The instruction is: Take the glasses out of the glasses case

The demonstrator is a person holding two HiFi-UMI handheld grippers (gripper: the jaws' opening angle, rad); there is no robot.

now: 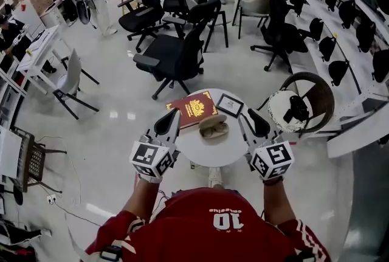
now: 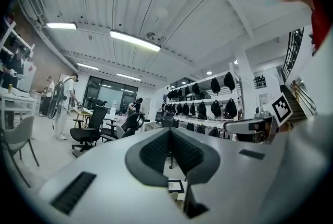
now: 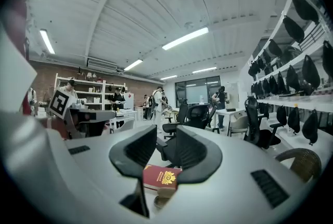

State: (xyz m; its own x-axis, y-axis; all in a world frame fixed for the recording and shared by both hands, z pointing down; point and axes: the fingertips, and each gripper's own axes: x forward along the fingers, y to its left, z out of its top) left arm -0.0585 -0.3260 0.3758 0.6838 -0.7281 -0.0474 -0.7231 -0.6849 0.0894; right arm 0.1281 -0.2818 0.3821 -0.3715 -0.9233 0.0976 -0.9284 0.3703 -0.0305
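On the surface (image 1: 209, 154): I see the case (image 1: 214, 127) near the middle, just beside the near edge of a red book (image 1: 191, 109). A small frame (image 1: 230, 105) lies behind it.
Progress: nothing done yet, by my reading. No glasses lie outside the case and neither gripper touches it.
Lid: shut or ajar, I cannot tell from the head view.
Left to do: steady the case, lift the lid, draw the glasses out.
Case axis: the long axis runs left to right across my view, roughly along the book's near edge. The case lies flat.
Opening side: too small for me to tell which long side hinges.
Left gripper (image 1: 165, 123): it hangs at the left rim of the surface, left of the case and apart from it. Its fingers meet at the tips with nothing between them.
Right gripper (image 1: 258, 123): it hangs at the right rim, right of the case and apart from it. Its fingers stand narrowly parted and empty, and I see the book and a chair through the gap.
Aim: both grippers point forward over the surface, with the case between them.
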